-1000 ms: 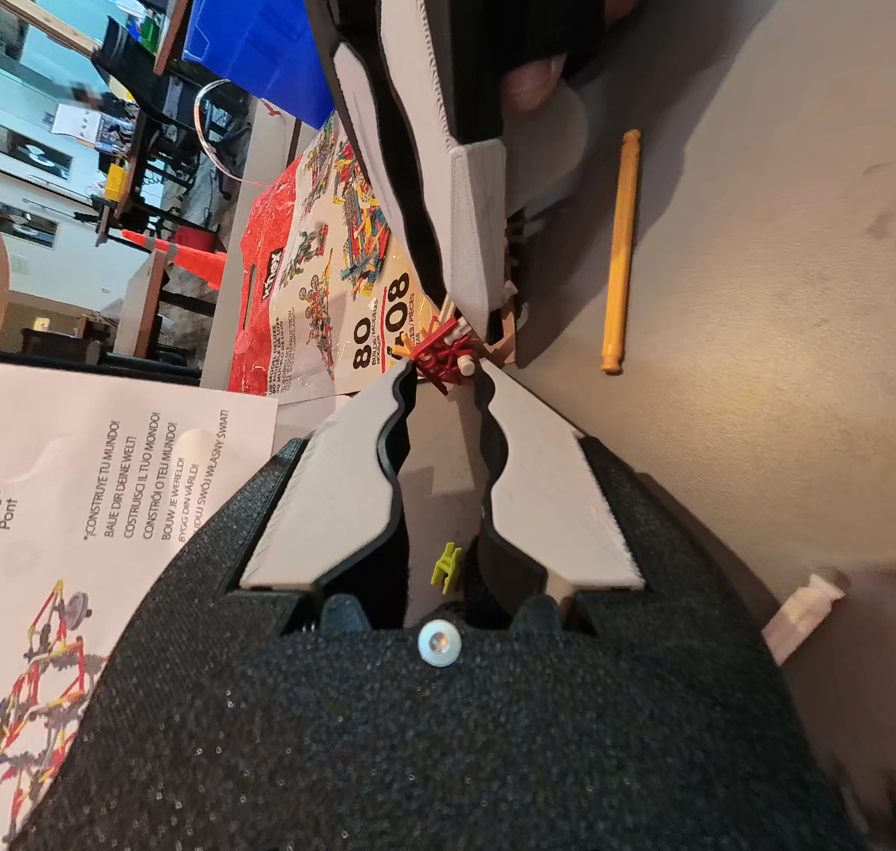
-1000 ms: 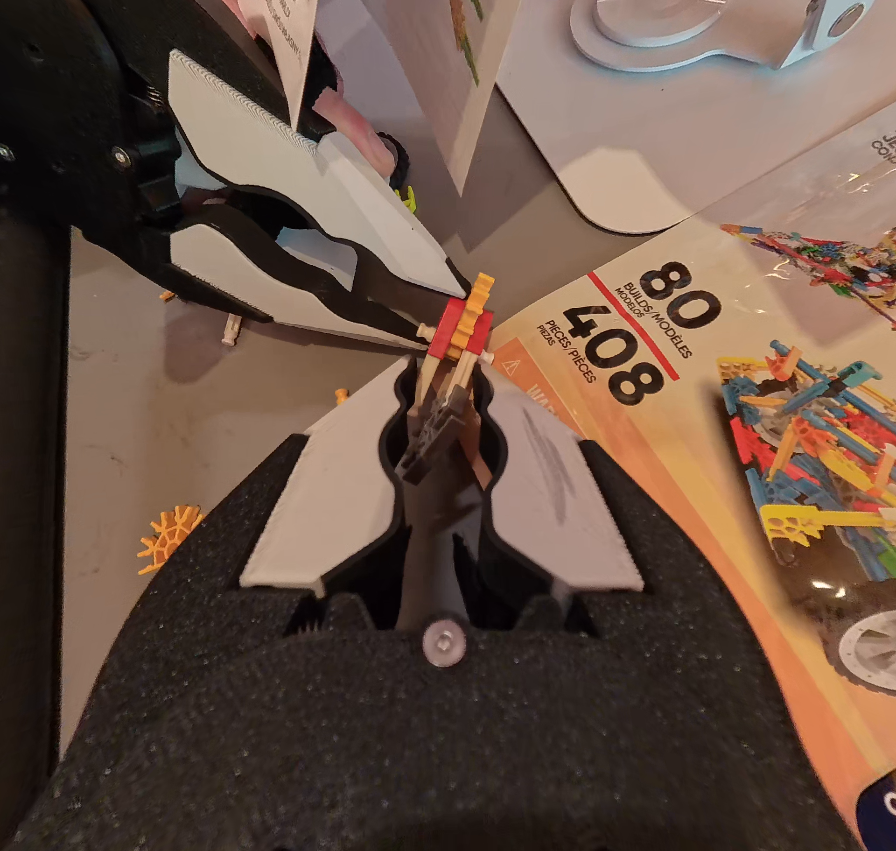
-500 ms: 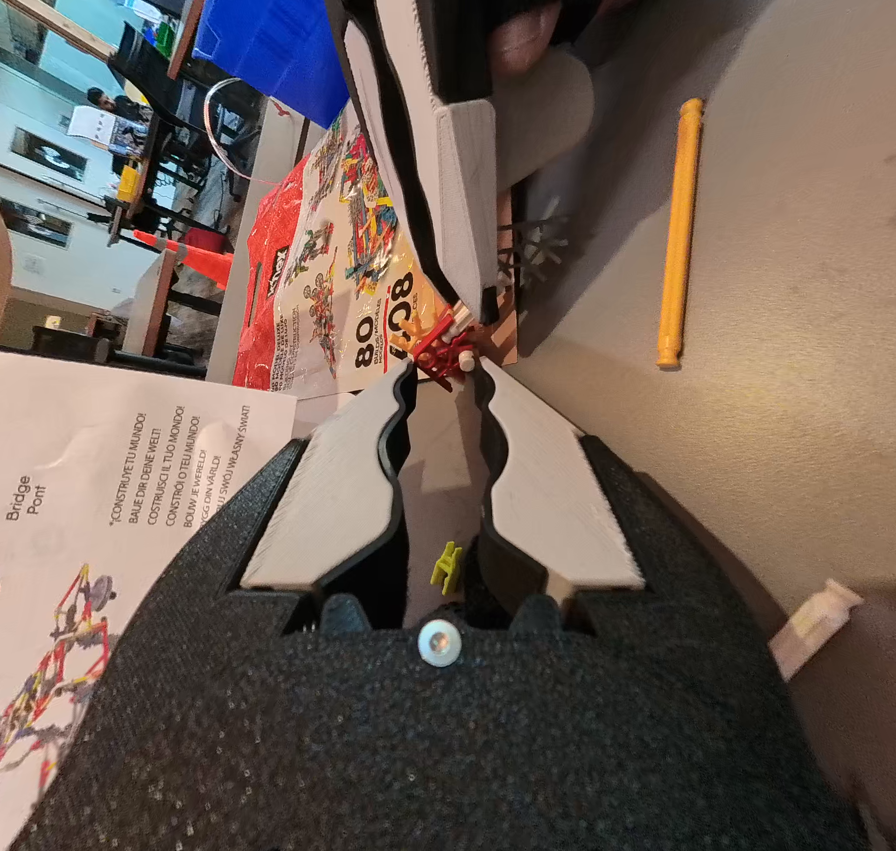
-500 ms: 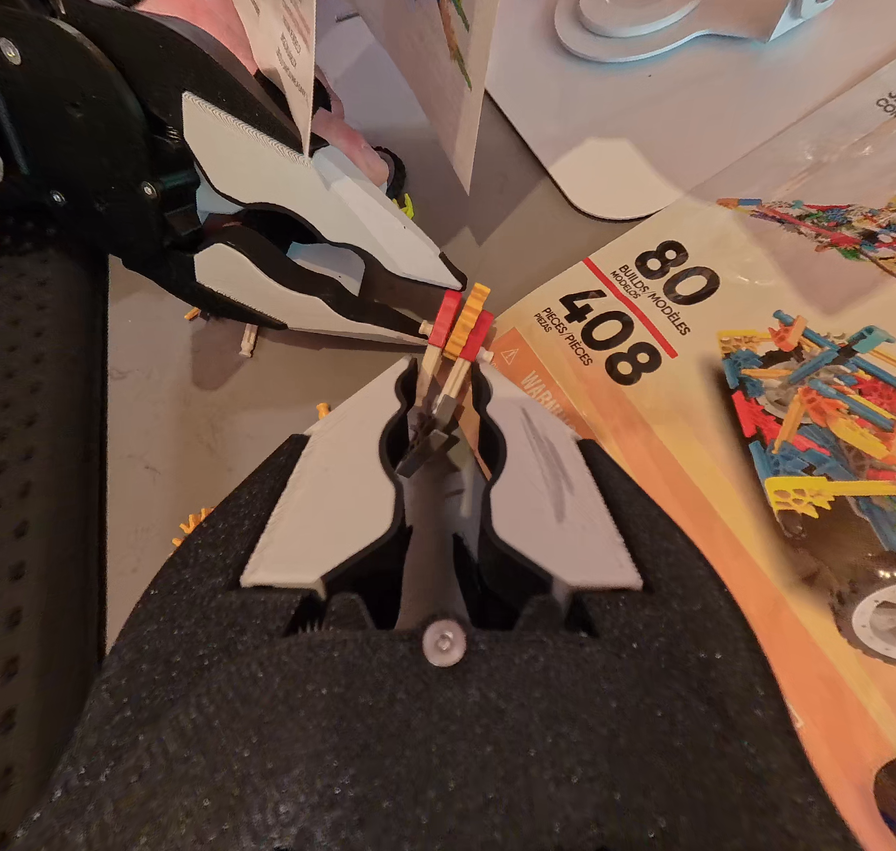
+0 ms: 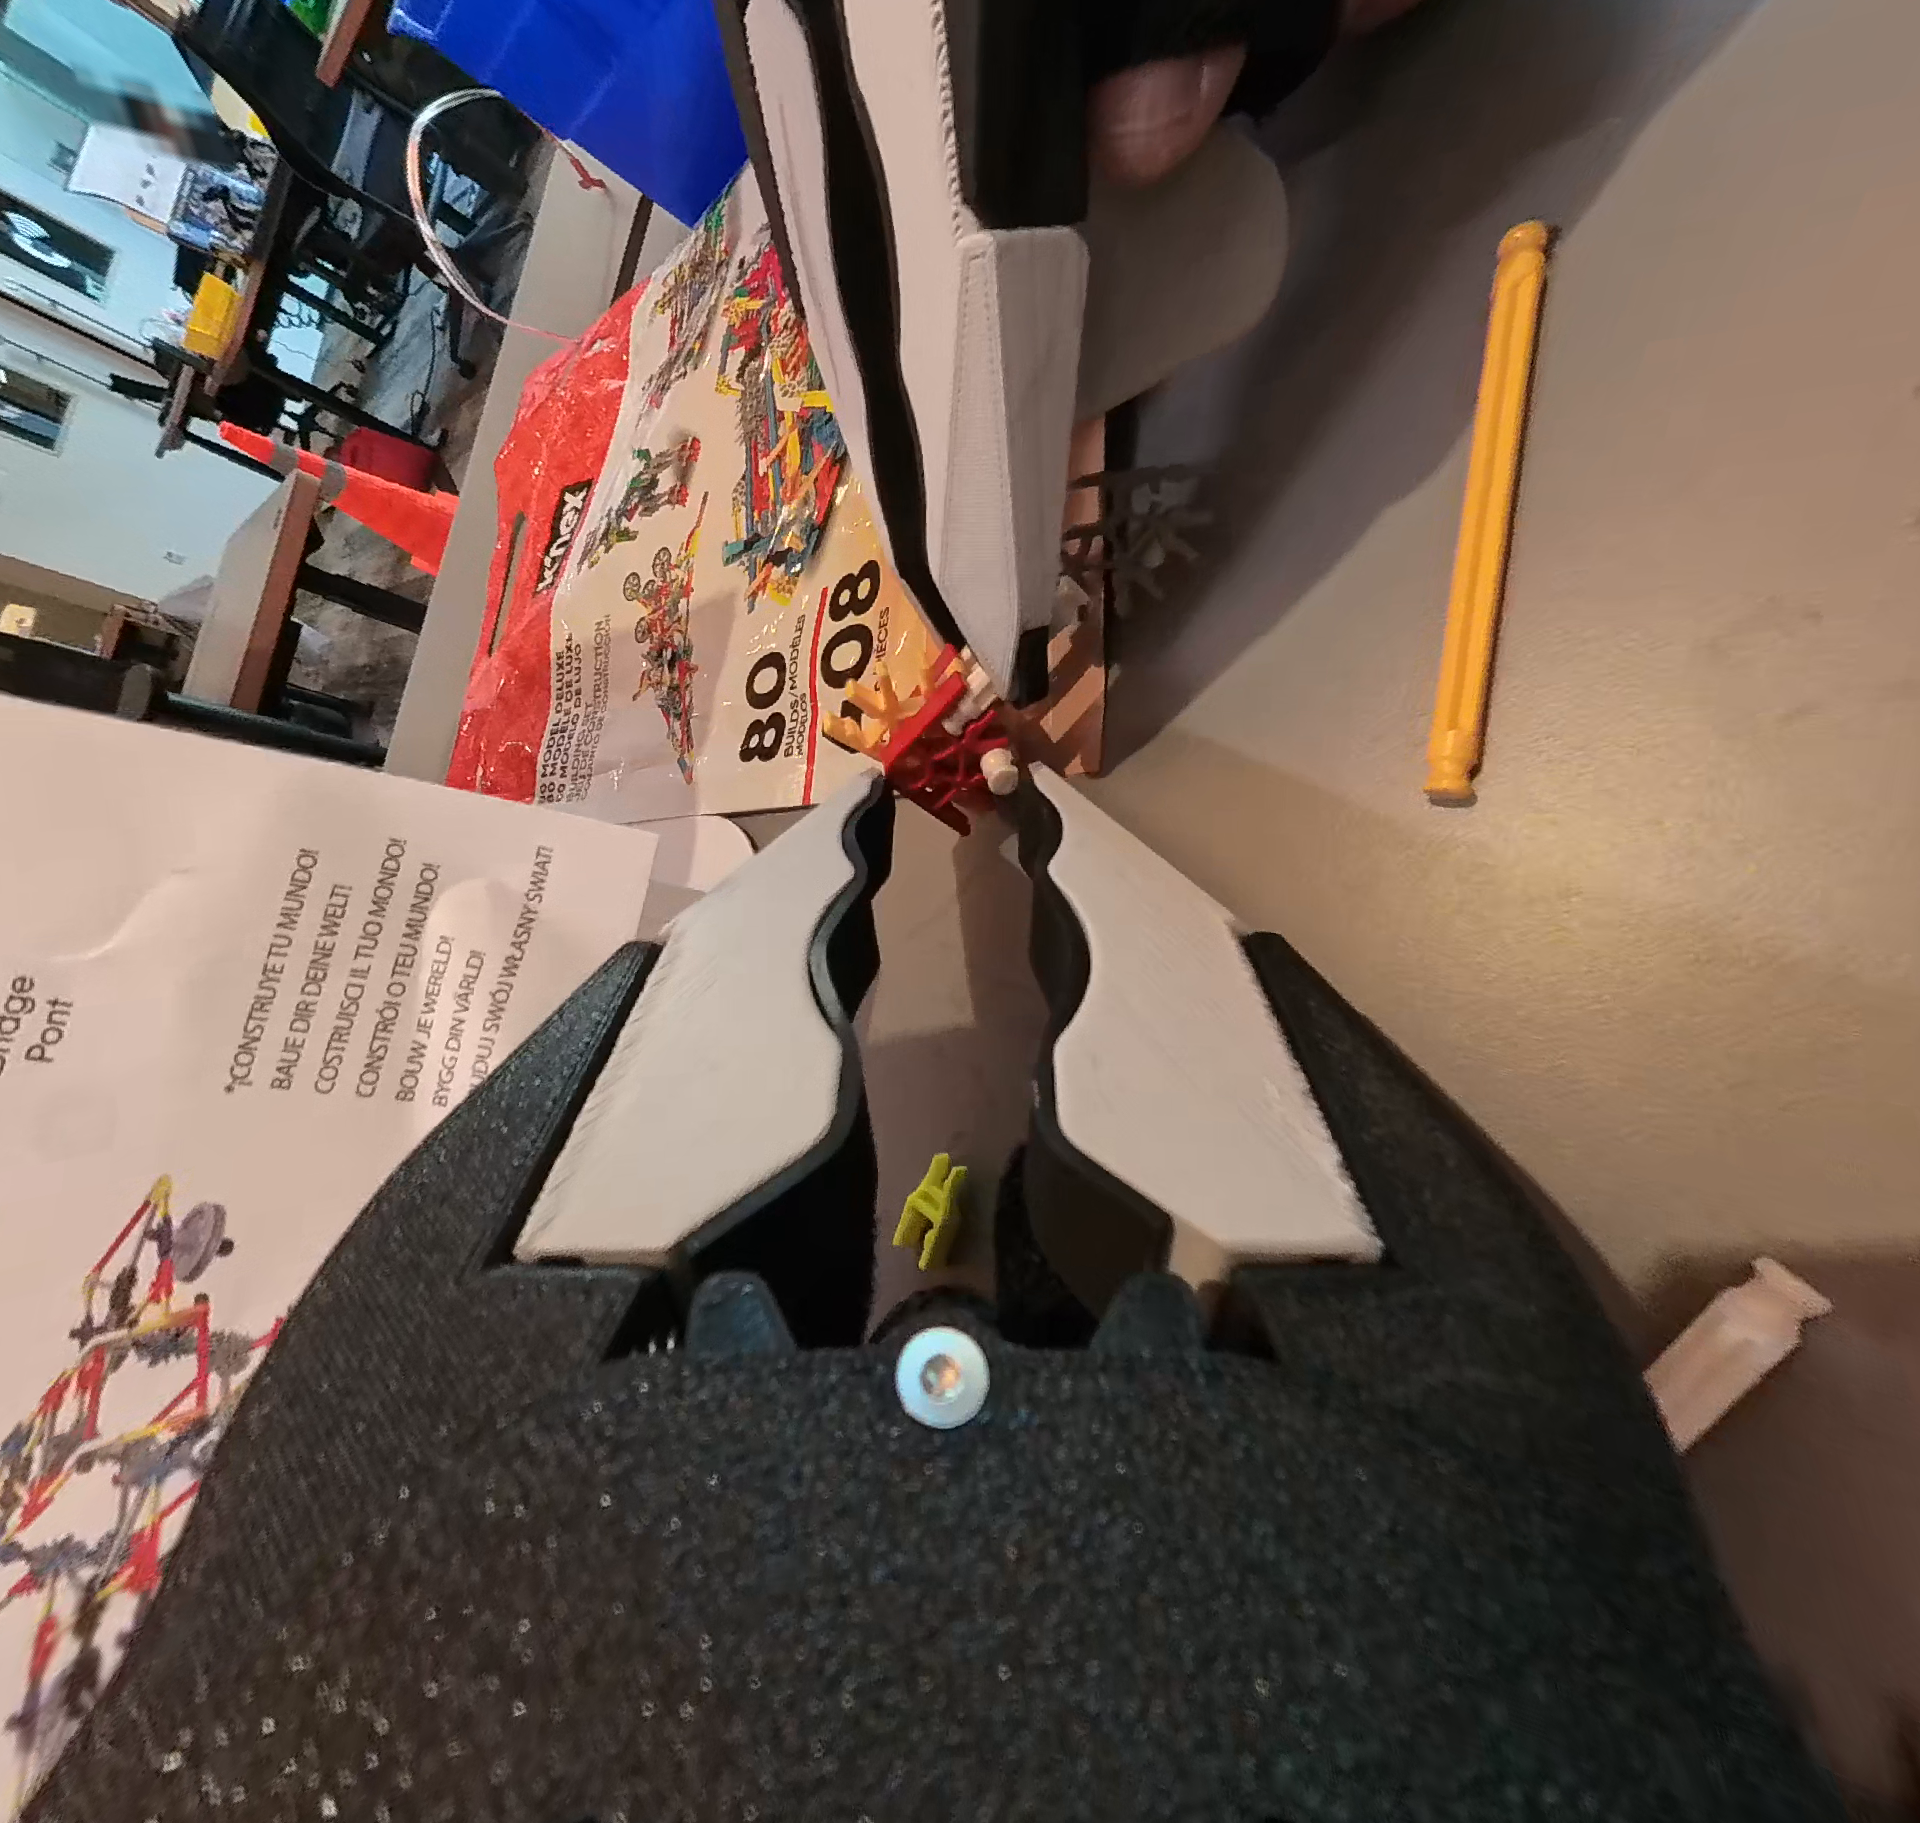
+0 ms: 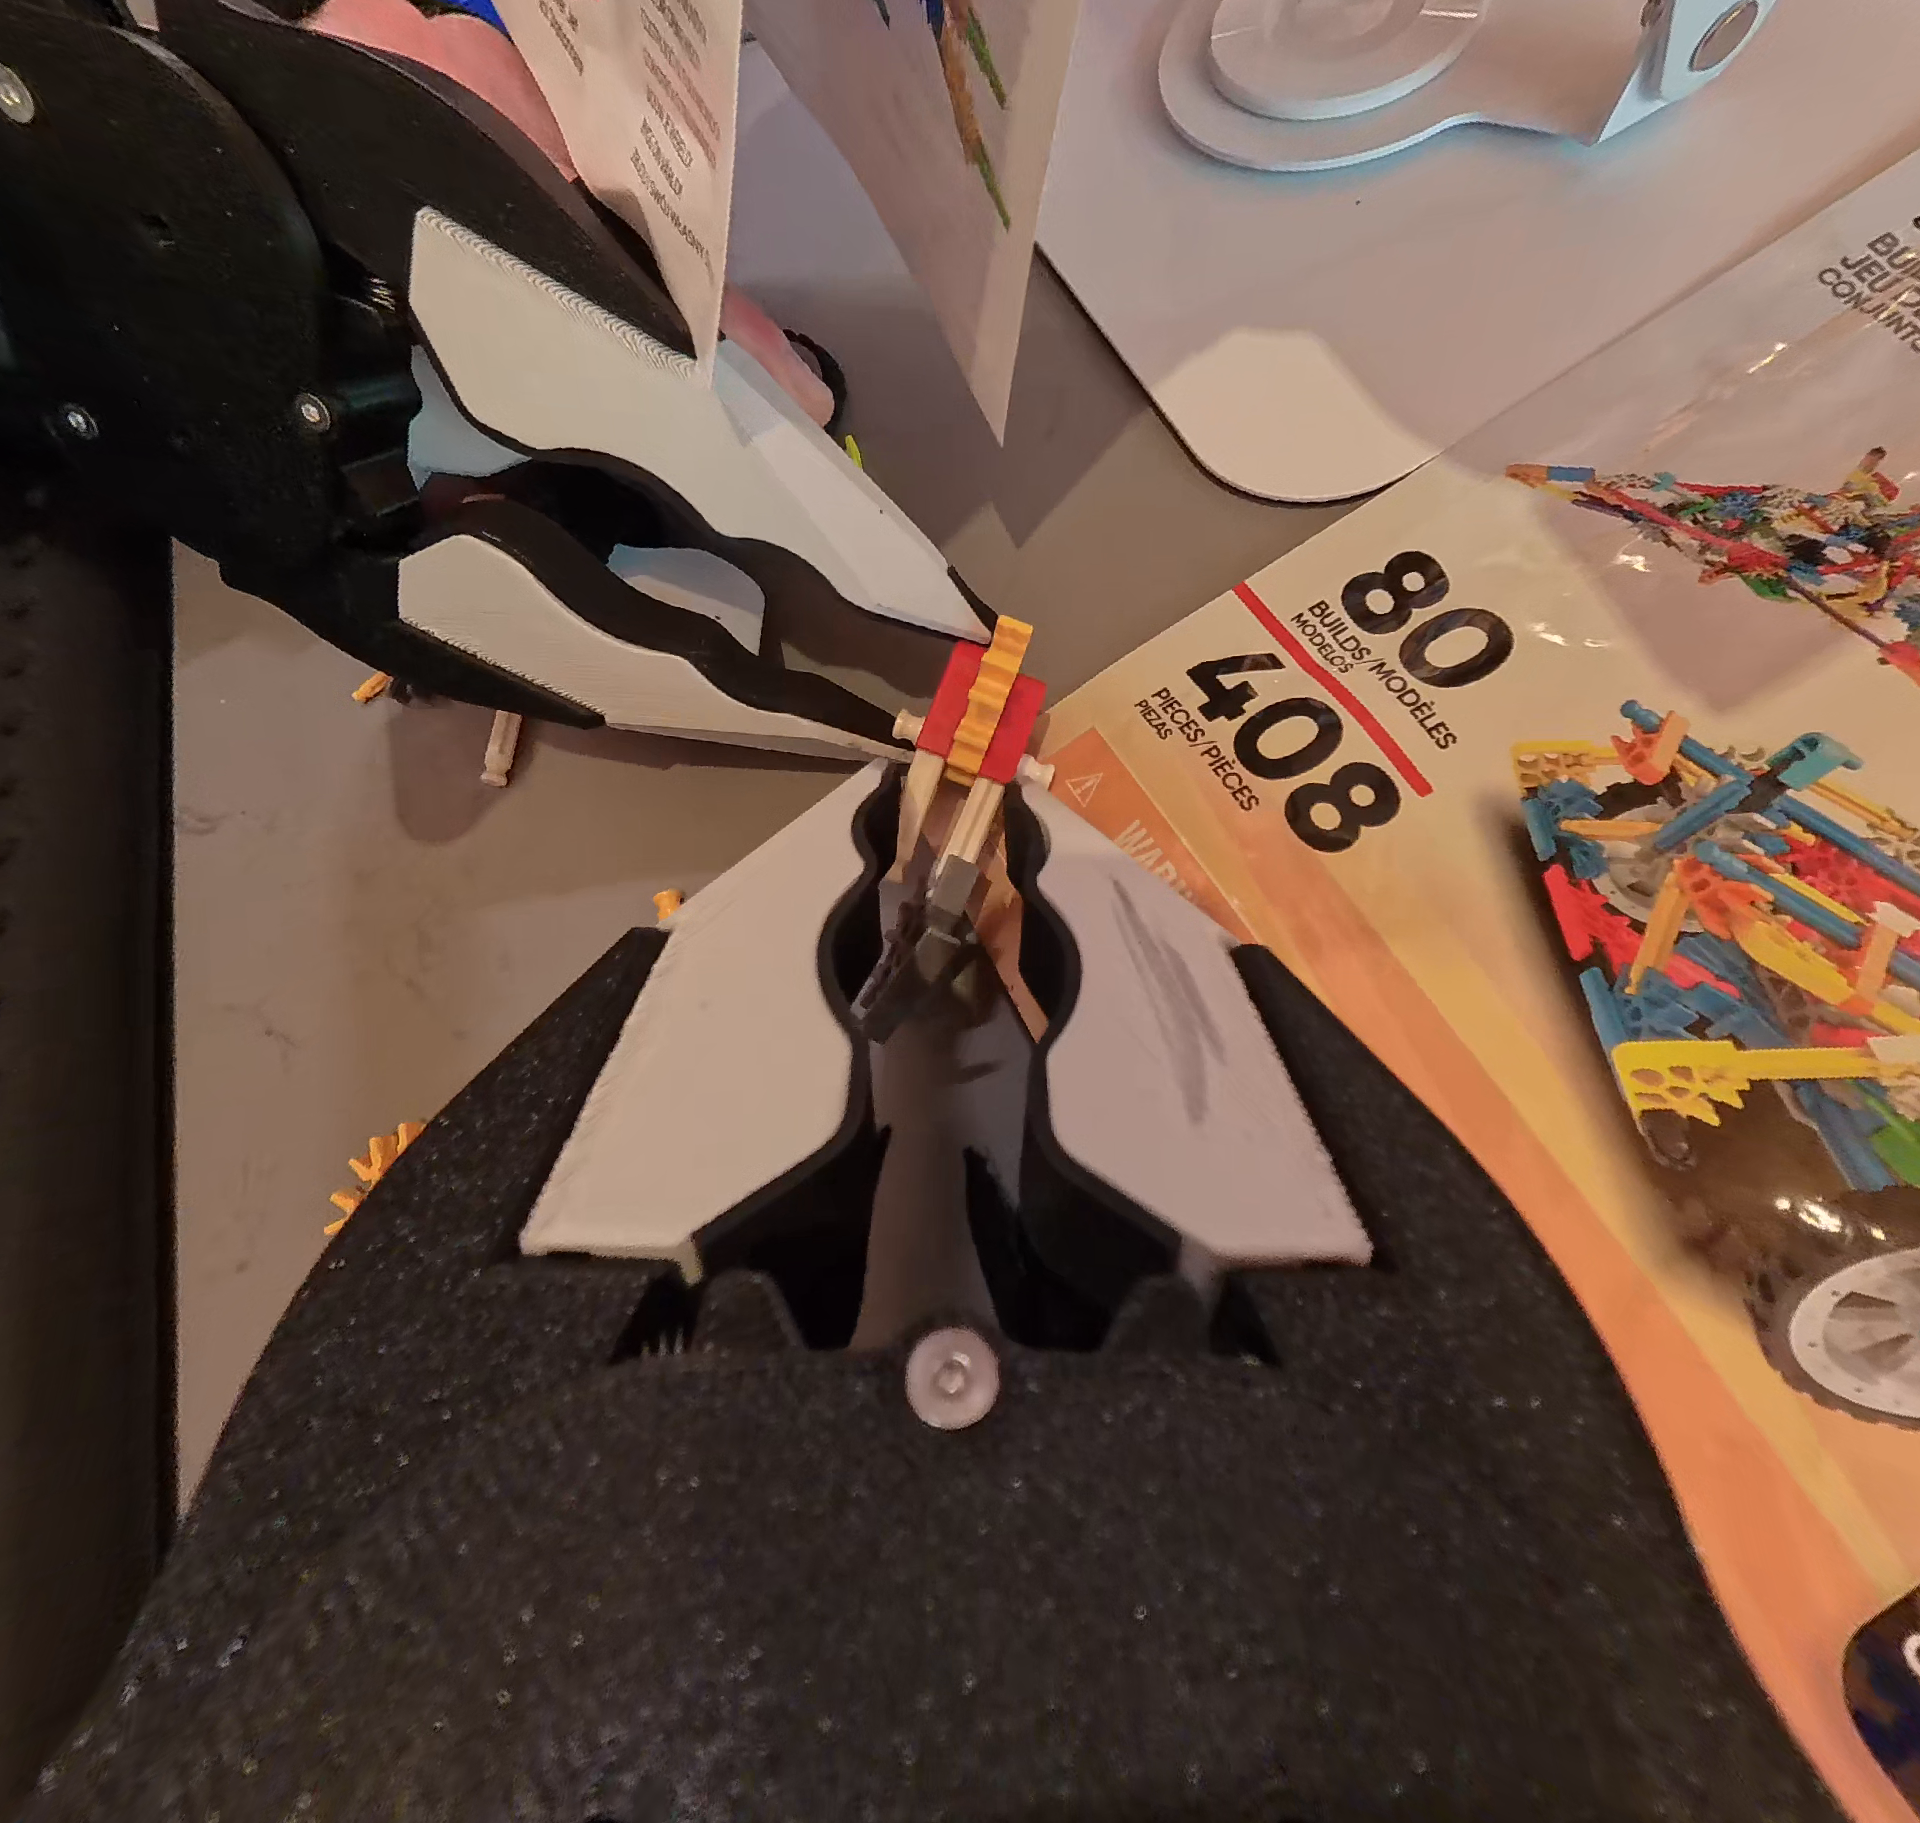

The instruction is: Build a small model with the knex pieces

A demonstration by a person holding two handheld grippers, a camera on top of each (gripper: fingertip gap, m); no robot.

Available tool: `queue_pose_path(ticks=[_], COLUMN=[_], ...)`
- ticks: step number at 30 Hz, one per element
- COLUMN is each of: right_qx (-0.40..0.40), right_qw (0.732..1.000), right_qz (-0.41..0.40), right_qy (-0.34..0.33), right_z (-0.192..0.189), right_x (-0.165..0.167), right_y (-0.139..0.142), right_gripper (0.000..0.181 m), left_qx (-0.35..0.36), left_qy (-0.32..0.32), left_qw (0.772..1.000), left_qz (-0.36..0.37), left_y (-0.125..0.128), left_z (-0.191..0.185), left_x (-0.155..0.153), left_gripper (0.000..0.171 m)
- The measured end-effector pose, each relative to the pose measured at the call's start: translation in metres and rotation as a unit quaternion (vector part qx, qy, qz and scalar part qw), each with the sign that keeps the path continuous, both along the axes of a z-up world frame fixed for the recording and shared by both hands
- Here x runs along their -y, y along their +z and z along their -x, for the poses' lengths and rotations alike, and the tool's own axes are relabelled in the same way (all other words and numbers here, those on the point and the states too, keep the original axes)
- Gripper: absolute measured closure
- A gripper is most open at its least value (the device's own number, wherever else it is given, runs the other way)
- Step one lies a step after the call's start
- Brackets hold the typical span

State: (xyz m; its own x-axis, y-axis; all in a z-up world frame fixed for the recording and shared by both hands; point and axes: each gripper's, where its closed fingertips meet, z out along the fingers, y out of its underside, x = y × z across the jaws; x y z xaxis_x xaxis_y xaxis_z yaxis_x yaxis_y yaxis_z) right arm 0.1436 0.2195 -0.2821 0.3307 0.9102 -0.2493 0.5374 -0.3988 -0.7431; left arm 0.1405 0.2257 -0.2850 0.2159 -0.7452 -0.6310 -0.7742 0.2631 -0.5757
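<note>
Two ridged plastic grippers, left gripper (image 5: pixel 951 786) and right gripper (image 6: pixel 961 786), clamp one red-and-orange toothed connector cluster (image 6: pixel 982 708).

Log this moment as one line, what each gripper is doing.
left gripper: tips at red connector, grip unclear | right gripper: shut on toy assembly | beside: printed kit box

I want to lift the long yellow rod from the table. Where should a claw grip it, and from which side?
Grip the yellow rod at mid-length, from above, fingers across its thin width: it lies flat on the table, clear on both sides.
</note>
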Motion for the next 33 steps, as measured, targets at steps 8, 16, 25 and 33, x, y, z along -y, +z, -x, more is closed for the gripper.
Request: queue_pose_path(ticks=[8,16,25,33], right_qx=[0.016,0.027,0.029,-0.001], right_qw=[1.0,0.999,0.999,1.0], right_qz=[-0.011,-0.026,-0.031,0.015], right_qy=[0.0,0.002,-0.002,-0.005], right_z=[0.0011,0.0023,0.0047,-0.0016], right_x=[-0.0008,-0.0019,-0.0038,-0.0032], right_y=[-0.0014,-0.0014,-0.0014,-0.0033], right_gripper=[0.165,0.166,0.166,0.164], left_qx=[-0.011,-0.033,-0.026,-0.031], left_qy=[0.003,0.001,0.011,0.004], left_qw=[1.0,0.999,1.0,1.0], left_qz=[-0.003,-0.011,0.003,0.006], left_y=[-0.0016,-0.0031,-0.0048,-0.0006], left_z=[0.0005,0.0011,0.0033,-0.0009], left_x=[0.0,0.0005,-0.0005,-0.0015], left_gripper=[0.15,0.15,0.15,0.149])
